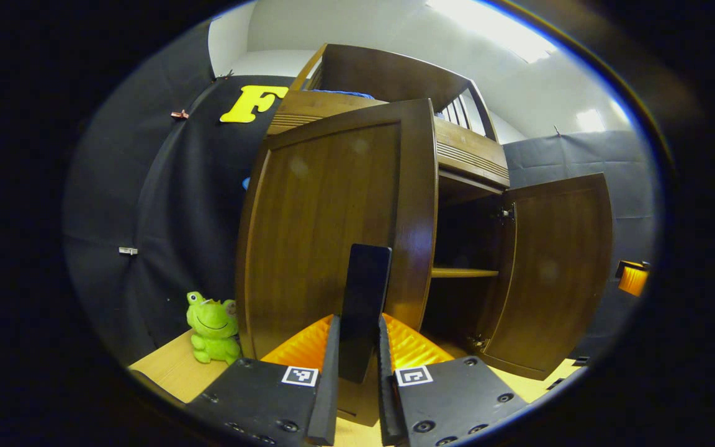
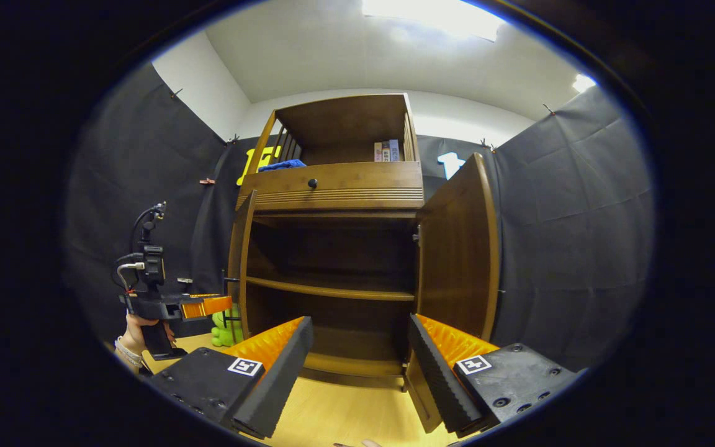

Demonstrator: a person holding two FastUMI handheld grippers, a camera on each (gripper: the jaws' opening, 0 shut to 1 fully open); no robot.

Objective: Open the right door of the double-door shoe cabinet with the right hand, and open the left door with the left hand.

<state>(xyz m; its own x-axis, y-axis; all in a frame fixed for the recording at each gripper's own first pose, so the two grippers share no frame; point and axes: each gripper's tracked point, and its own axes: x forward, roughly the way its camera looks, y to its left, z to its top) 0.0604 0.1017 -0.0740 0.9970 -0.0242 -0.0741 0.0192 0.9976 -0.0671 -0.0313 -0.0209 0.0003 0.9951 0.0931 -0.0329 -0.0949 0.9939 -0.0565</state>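
Observation:
The brown wooden shoe cabinet (image 2: 332, 186) stands with both doors swung out. Its left door (image 1: 326, 230) carries a dark upright handle (image 1: 367, 279), and my left gripper (image 1: 359, 323) is shut on that handle, one finger on each side. The right door (image 1: 556, 273) stands wide open at the right. In the right gripper view the left door (image 2: 241, 261) is seen edge-on, the right door (image 2: 457, 248) hangs open, and my right gripper (image 2: 359, 323) is open with nothing between its fingers, in front of the cabinet's dark inside. A hand (image 2: 134, 335) holds the left gripper (image 2: 224, 304) at the left door.
A green frog plush (image 1: 211, 329) sits on the light wooden floor (image 2: 332, 403) left of the cabinet. Inside is one shelf (image 2: 332, 288). Above the doors are a drawer with a knob (image 2: 312, 183) and an open top shelf with a blue cloth (image 2: 283, 165) and books.

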